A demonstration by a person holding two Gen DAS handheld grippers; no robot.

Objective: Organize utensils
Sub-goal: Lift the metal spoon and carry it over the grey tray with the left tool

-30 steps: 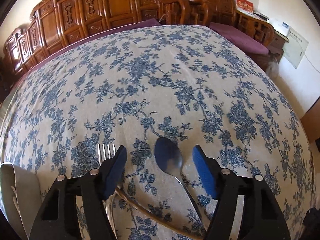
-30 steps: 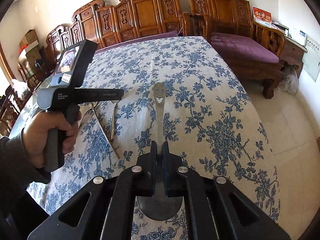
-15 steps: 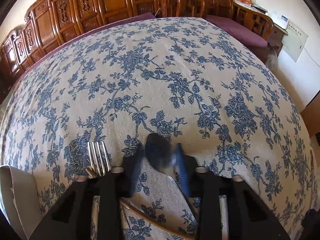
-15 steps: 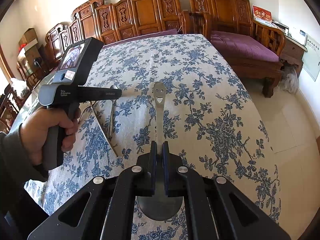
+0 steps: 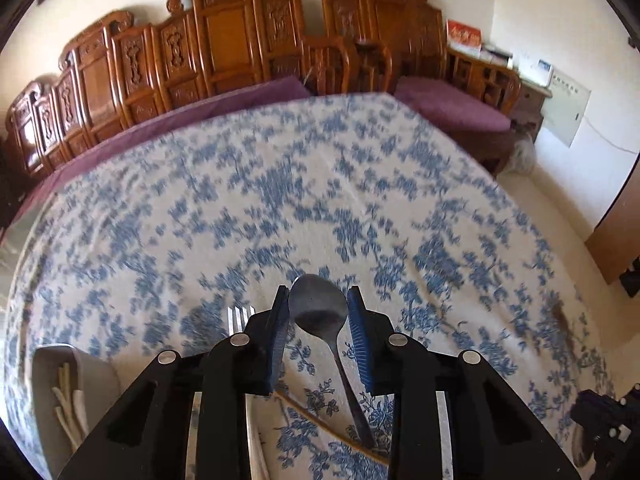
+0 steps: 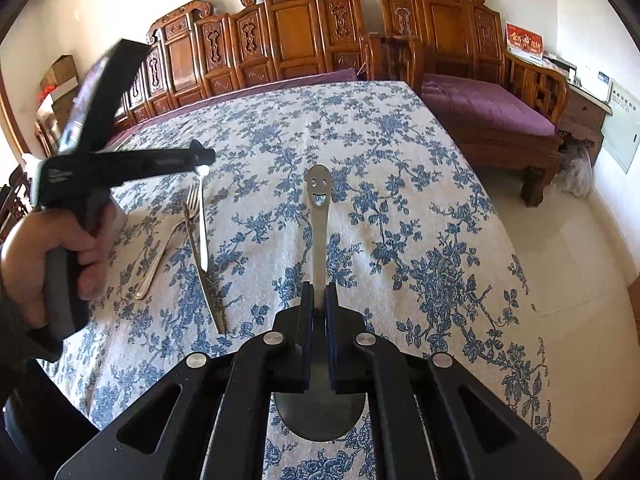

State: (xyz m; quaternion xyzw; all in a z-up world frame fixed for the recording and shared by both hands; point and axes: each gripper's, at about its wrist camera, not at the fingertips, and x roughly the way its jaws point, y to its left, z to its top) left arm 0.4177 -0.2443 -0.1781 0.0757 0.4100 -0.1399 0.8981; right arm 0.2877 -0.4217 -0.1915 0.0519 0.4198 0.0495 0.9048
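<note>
My left gripper (image 5: 318,300) is shut on the bowl of a steel spoon (image 5: 318,312) and holds it lifted, handle hanging down toward the cloth. In the right wrist view the same spoon (image 6: 202,216) hangs from the left gripper (image 6: 200,158). A fork (image 5: 240,317) lies on the cloth just left of the fingers, and also shows in the right wrist view (image 6: 160,248). A wooden chopstick (image 6: 204,272) lies beside it. My right gripper (image 6: 319,300) is shut on a smiley-face spoon (image 6: 319,200), held above the table.
The table carries a blue-flowered cloth (image 6: 400,200). A grey holder (image 5: 60,400) with pale sticks stands at the near left. Carved wooden benches (image 6: 300,32) with purple cushions line the far and right sides. The table's right edge drops to a tiled floor (image 6: 580,260).
My left gripper closed on the steel spoon's bowl and lifted it off the cloth, tilting upward. My right gripper stayed shut on the smiley spoon, almost still.
</note>
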